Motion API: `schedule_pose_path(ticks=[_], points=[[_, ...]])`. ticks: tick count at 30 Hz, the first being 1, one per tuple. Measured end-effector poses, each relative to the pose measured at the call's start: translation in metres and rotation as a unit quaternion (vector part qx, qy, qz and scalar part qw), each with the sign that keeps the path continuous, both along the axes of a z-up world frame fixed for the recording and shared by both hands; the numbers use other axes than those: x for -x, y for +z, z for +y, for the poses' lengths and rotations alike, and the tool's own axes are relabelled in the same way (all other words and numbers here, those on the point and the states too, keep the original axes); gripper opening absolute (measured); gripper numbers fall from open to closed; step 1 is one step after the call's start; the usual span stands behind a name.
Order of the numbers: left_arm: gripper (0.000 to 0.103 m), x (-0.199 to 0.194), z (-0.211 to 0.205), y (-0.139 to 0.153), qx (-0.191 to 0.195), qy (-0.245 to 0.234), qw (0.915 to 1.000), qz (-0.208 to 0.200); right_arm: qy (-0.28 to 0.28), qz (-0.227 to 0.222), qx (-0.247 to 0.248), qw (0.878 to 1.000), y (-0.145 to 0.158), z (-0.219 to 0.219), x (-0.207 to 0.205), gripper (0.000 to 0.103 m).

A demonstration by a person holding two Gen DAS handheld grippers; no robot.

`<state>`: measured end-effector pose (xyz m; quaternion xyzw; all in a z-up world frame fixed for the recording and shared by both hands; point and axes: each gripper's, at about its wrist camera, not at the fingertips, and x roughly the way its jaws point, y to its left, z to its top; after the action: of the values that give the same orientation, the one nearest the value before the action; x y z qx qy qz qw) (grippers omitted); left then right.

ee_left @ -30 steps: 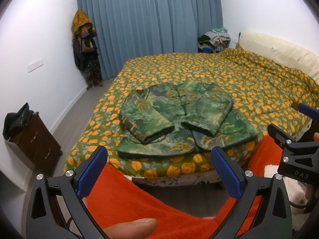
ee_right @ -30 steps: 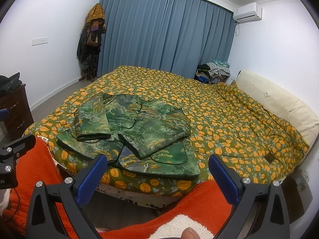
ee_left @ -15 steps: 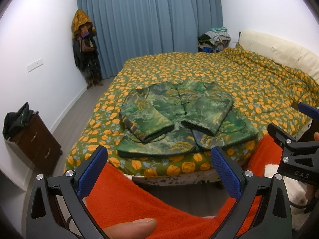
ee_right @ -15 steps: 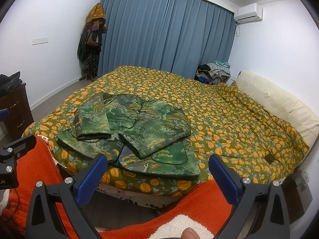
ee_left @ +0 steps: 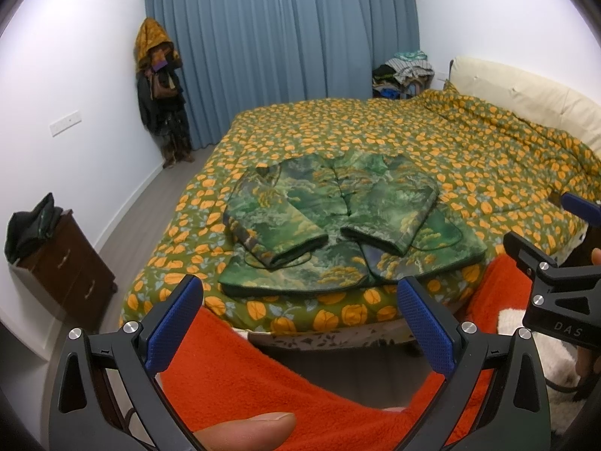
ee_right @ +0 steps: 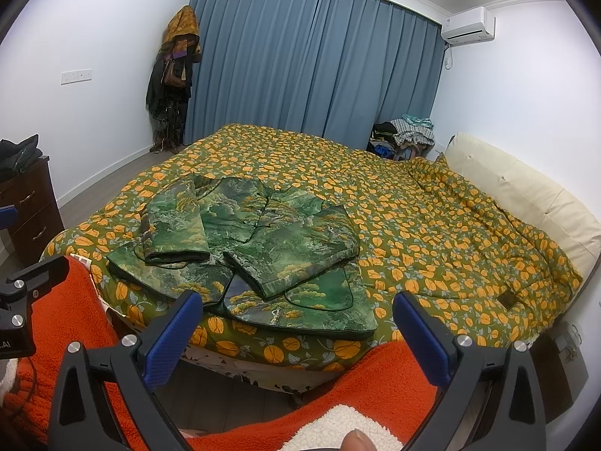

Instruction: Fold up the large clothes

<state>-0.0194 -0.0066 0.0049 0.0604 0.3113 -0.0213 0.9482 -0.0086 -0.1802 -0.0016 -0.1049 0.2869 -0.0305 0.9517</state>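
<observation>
Around the green jacket (ee_right: 248, 248) the orange-leaf bedspread (ee_right: 432, 233) lies bare on its far side and toward the cream headboard (ee_right: 526, 195), so a gripper can come in there. On its near side, both grippers, the left gripper (ee_left: 300, 323) and right gripper (ee_right: 296, 332), hang wide open just off the bed's edge, above orange fleece (ee_left: 240, 376). Beyond the jacket's left, across open floor, stands a dark dresser (ee_left: 64, 267).

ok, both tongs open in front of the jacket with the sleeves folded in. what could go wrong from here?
1. The green jacket lies at the bed edge, hem near the drop; dragging could pull it off.
2. Both sleeves lie loose on top; lifting the hem may spill them open.
3. Left tongs and right tongs start close together; they might collide.
</observation>
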Motion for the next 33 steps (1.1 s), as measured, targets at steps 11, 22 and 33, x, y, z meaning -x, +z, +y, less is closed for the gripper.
schedule_pose_path(ticks=[11, 22, 33], points=[[0.103, -0.0009, 0.0006, 0.0002, 0.000, 0.000, 1.0000, 0.000, 0.000, -0.001, 0.000, 1.000, -0.0001, 0.0003, 0.0005, 0.103], [0.103, -0.0006, 0.0004, 0.0005, -0.001, 0.000, 1.0000, 0.000, 0.000, 0.000, 0.001, 1.000, -0.0013, 0.0007, 0.0004, 0.103], [0.103, -0.0011, 0.0005, 0.0008, 0.000, 0.000, 1.0000, -0.001, 0.000, 0.000, 0.001, 1.000, -0.0020, 0.0014, 0.0005, 0.103]])
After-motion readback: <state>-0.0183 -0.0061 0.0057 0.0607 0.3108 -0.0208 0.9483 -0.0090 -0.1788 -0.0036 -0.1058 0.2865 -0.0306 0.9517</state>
